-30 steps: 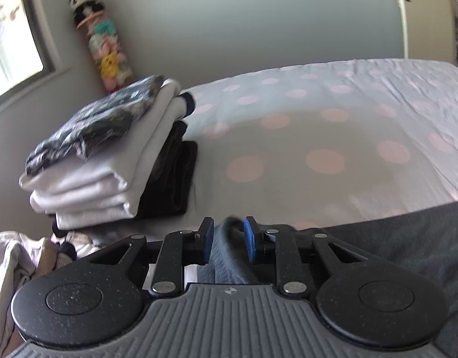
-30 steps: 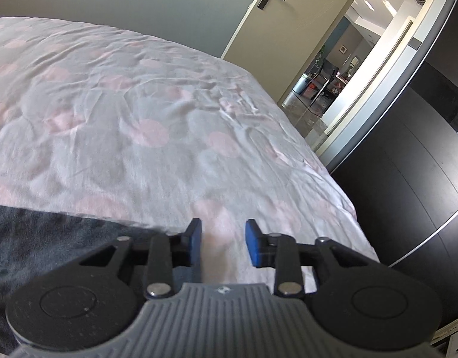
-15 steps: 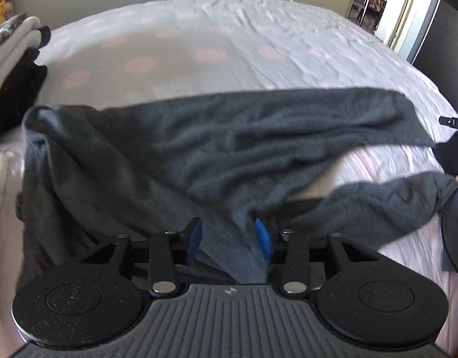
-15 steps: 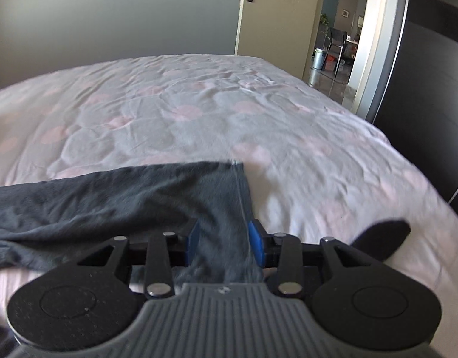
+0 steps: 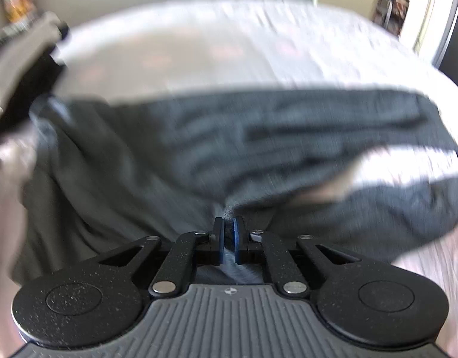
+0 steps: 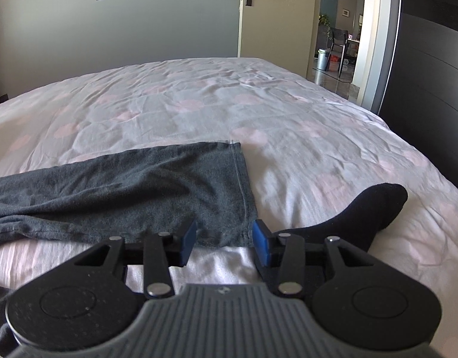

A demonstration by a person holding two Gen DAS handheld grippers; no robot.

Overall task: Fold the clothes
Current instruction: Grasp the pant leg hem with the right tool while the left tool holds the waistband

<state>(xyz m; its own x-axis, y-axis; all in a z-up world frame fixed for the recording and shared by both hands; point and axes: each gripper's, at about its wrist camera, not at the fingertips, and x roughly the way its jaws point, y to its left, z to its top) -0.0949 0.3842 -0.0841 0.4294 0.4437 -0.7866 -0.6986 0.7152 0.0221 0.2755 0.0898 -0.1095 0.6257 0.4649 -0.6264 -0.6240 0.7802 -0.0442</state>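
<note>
A dark grey garment (image 5: 199,149) lies spread and wrinkled across the bed in the blurred left wrist view. My left gripper (image 5: 228,229) is closing, its blue pads pinching a bunched fold of this fabric at the near edge. In the right wrist view one hemmed end of the garment (image 6: 139,185) lies flat on the sheet. My right gripper (image 6: 224,237) hovers at that end's near corner with its jaws opening. The hem corner sits between the fingers, and the pads do not press on it.
The bed has a pale sheet with pink dots (image 6: 229,104). A black sock (image 6: 363,211) lies just right of the right gripper. A stack of folded clothes (image 5: 17,59) stands at the bed's left. A door (image 6: 273,15) and dark cupboard (image 6: 431,59) lie beyond.
The left gripper swung from the folded stack toward the grey garment and closed on a fold. The right gripper tilted down over the hem and its jaws widened.
</note>
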